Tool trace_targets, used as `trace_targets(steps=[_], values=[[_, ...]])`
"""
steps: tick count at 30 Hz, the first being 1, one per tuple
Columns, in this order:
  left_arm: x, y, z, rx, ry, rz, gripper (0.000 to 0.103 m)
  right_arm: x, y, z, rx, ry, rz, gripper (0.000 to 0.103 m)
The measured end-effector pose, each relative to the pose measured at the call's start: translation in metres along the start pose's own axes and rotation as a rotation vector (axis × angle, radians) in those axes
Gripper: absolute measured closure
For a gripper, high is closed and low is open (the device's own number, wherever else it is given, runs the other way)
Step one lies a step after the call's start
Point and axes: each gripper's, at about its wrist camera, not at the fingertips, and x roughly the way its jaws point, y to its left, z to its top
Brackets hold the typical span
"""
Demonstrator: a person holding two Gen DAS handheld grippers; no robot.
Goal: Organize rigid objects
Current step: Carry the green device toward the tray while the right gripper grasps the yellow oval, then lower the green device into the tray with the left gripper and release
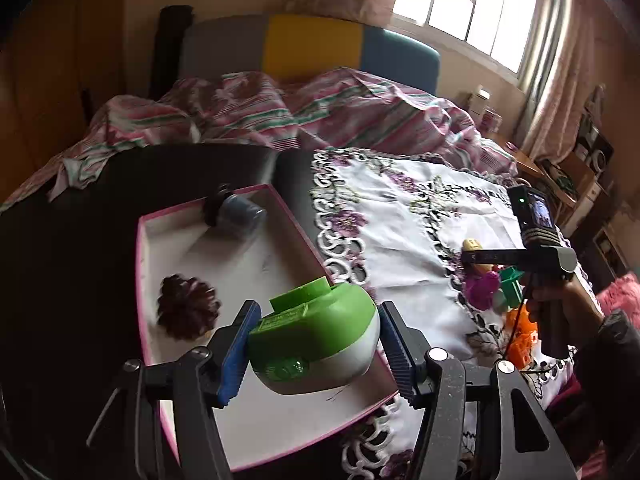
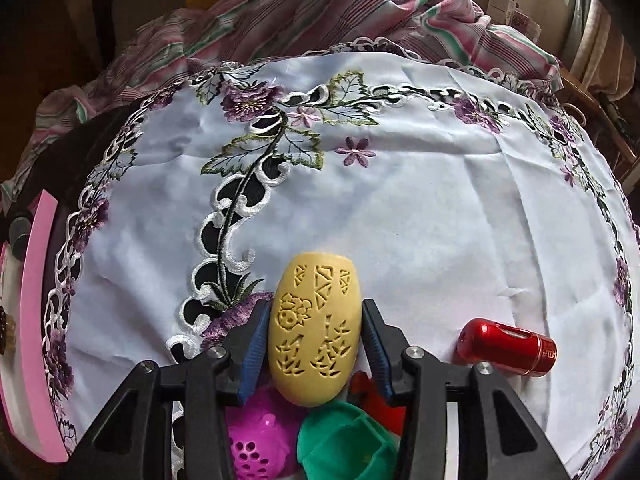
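My left gripper (image 1: 316, 344) is gripping a green-and-white container (image 1: 316, 340) above the near edge of the pink-rimmed box (image 1: 140, 264), where a pinecone (image 1: 186, 306) is lying. My right gripper (image 2: 314, 344) is clasping a carved yellow egg (image 2: 314, 330) over the embroidered cloth (image 2: 400, 200), a red cylinder (image 2: 506, 346) lying near its front edge.

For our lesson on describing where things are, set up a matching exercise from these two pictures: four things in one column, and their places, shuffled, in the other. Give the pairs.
Things
1. green and white plastic container
2. yellow carved egg-shaped shell
3. brown pine cone
4. red metal cylinder

Places
A. lying in the pink-rimmed white tray
B. between the pads of the left gripper
C. lying free on the embroidered white cloth
D. between the pads of the right gripper

Pairs: 1-B, 2-D, 3-A, 4-C
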Motion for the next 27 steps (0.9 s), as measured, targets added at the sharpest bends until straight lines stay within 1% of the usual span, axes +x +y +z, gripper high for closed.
trace_targets(steps=[1, 2, 3, 5, 7, 11, 12, 14, 16, 24, 27], values=[[-0.001, 0.004, -0.003, -0.010, -0.001, 0.010, 0.042, -0.004, 0.005, -0.001, -0.029, -0.020, -0.011, 0.058], [-0.003, 0.008, -0.006, -0.023, -0.003, 0.019, 0.042, -0.009, 0.011, -0.001, -0.056, -0.044, -0.004, 0.058], [-0.005, 0.014, -0.010, -0.039, -0.002, 0.026, 0.042, -0.015, 0.017, -0.002, -0.083, -0.071, 0.026, 0.058], [-0.007, 0.023, -0.016, -0.069, 0.005, 0.039, 0.042, -0.021, 0.029, -0.001, -0.118, -0.092, 0.076, 0.058], [-0.009, 0.032, -0.020, -0.092, 0.005, 0.054, 0.042, -0.021, 0.043, -0.005, -0.157, -0.089, 0.094, 0.058], [-0.013, 0.046, -0.024, -0.143, 0.004, 0.054, 0.042, -0.010, 0.063, -0.013, -0.231, -0.046, 0.101, 0.058], [-0.014, 0.047, -0.024, -0.153, 0.002, 0.055, 0.042, -0.007, 0.068, -0.016, -0.249, -0.035, 0.098, 0.058], [-0.016, 0.050, -0.023, -0.160, -0.006, 0.067, 0.042, -0.005, 0.074, -0.020, -0.274, -0.044, 0.073, 0.058], [-0.018, 0.050, -0.022, -0.156, -0.018, 0.087, 0.042, -0.005, 0.072, -0.021, -0.258, -0.037, 0.086, 0.058], [-0.020, 0.045, -0.014, -0.135, -0.036, 0.107, 0.042, -0.002, 0.065, -0.019, -0.234, -0.008, 0.126, 0.058], [-0.020, 0.038, -0.009, -0.113, -0.042, 0.144, 0.042, -0.003, 0.066, -0.020, -0.238, -0.010, 0.123, 0.058]])
